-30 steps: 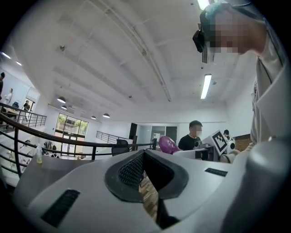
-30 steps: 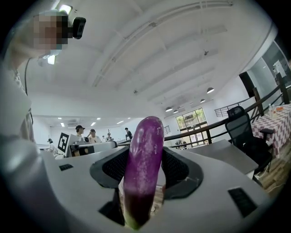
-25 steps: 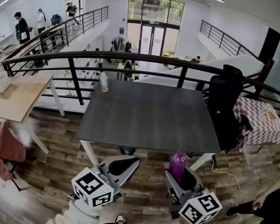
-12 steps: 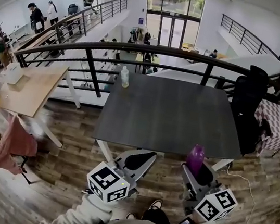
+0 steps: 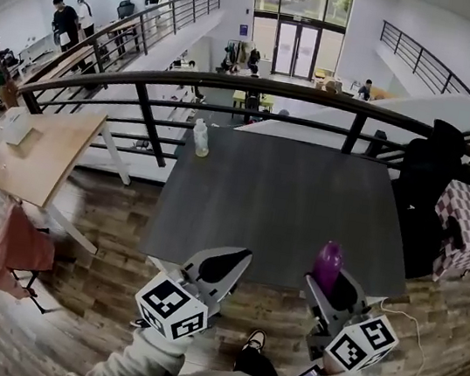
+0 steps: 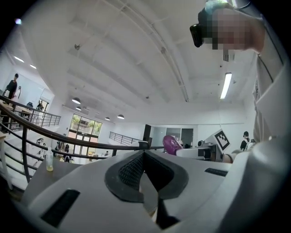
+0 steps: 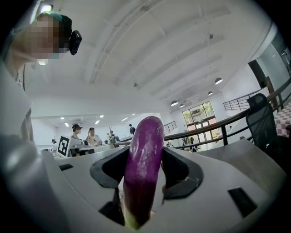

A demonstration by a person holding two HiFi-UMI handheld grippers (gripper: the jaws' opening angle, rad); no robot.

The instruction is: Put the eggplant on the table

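Right gripper clamps the eggplant, whose pale stem end only the right gripper view shows; left gripper closed, empty.

Purple eggplant stands upright, clamped between fingers.

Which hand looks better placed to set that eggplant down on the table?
Right. The right gripper holds the eggplant upright, just at the table edge nearest the person; the left gripper is shut and empty.
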